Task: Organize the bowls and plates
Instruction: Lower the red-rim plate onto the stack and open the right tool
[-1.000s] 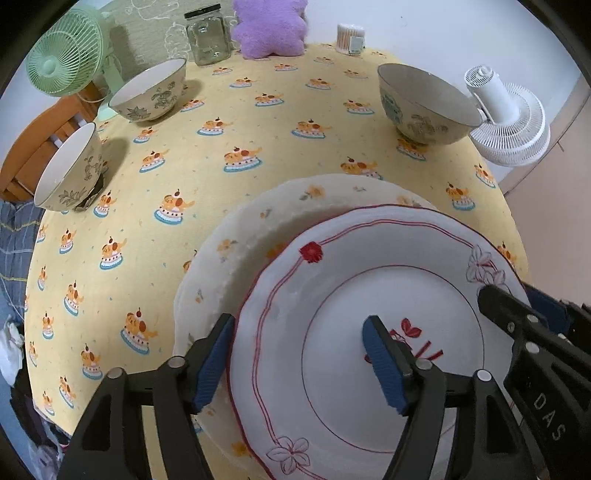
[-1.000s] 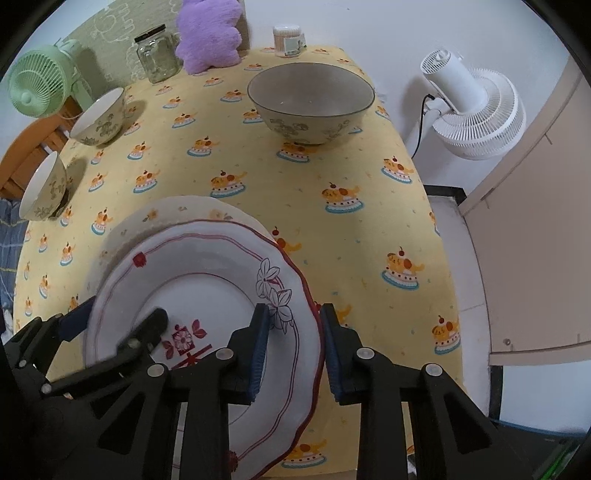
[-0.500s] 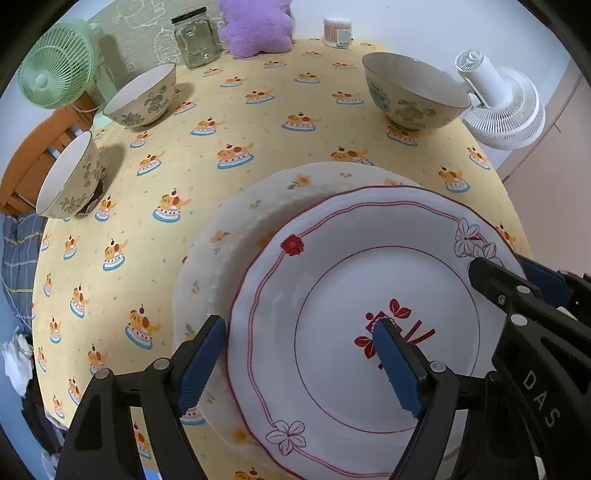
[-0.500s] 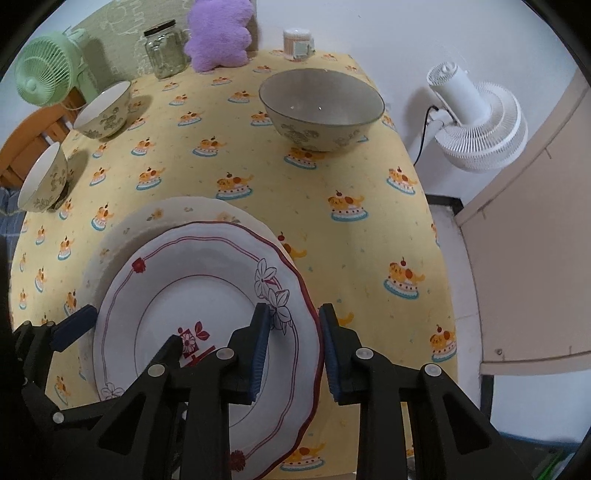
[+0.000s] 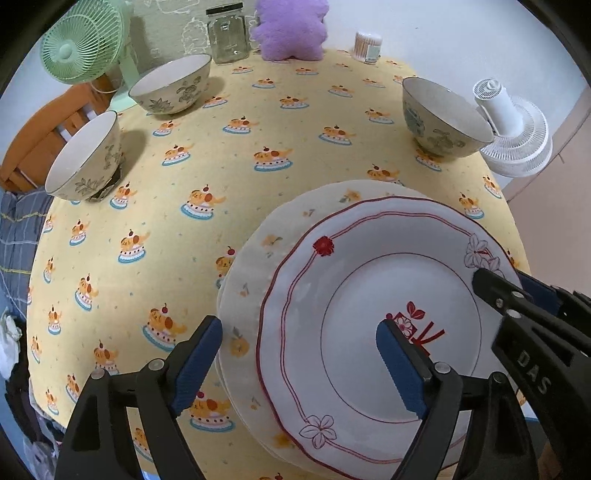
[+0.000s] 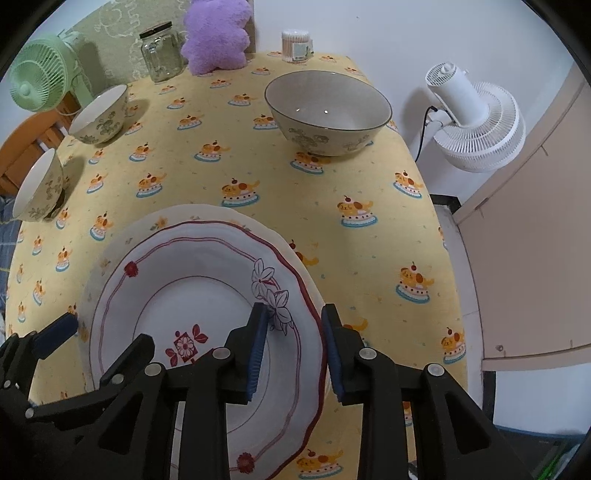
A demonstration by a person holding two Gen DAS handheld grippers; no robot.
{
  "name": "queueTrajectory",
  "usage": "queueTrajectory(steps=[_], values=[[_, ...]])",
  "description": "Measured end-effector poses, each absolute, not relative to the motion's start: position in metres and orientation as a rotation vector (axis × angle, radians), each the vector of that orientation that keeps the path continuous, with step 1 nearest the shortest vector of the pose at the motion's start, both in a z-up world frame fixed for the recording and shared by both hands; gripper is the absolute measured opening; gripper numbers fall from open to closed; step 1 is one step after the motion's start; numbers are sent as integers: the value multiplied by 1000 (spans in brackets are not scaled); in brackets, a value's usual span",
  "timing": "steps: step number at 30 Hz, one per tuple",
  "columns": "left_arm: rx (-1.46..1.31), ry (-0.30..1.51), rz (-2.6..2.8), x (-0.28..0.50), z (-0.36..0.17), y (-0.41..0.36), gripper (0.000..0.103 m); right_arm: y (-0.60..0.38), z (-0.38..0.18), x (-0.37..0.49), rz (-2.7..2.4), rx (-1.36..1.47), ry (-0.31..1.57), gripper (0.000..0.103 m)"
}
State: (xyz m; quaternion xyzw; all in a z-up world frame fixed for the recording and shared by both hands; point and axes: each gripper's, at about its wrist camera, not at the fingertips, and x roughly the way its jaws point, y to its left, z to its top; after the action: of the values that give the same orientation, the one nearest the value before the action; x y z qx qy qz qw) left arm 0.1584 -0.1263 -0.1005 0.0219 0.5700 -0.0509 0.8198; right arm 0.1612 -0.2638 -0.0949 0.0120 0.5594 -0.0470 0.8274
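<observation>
A red-rimmed white plate [image 5: 369,314] lies on a larger white plate with orange flowers [image 5: 273,240] near the table's front edge; both also show in the right wrist view [image 6: 192,295] [image 6: 155,225]. My left gripper [image 5: 299,354] is open above the plates' left side, touching nothing. My right gripper [image 6: 291,339] straddles the red-rimmed plate's right rim, jaws slightly apart. Three patterned bowls stand on the table: one far right [image 5: 443,122] [image 6: 328,110], two at the left [image 5: 170,88] [image 5: 85,158].
The yellow tablecloth [image 5: 258,129] covers the table. At the back stand a glass jar [image 5: 227,33], a purple plush [image 5: 290,27] and a cotton-swab box [image 5: 367,46]. A green fan [image 5: 81,40] is back left, a white fan [image 6: 476,118] beyond the right edge.
Both grippers have drawn back and up from the plates, so more table shows. The right jaws have opened a little around the rim. The stacked plates stay in place.
</observation>
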Motion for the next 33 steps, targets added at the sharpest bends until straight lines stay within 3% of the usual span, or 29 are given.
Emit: queueTrajectory(steps=[12,20,25,33], values=[[47,1223,-149,160,-102,-118,87,-242,-107,174,-148,-46,1195,48],[50,1224,-179,158,-103,-114,87,-234,-112,175,-145,-52,1217,70],[45,1201,-199,155,-93,-102,88,-231,-106,171,-153,-25,1220,76],[39,1143,-218,152,-69,-59,91,-200,-77,159,-168,29,1158,77]])
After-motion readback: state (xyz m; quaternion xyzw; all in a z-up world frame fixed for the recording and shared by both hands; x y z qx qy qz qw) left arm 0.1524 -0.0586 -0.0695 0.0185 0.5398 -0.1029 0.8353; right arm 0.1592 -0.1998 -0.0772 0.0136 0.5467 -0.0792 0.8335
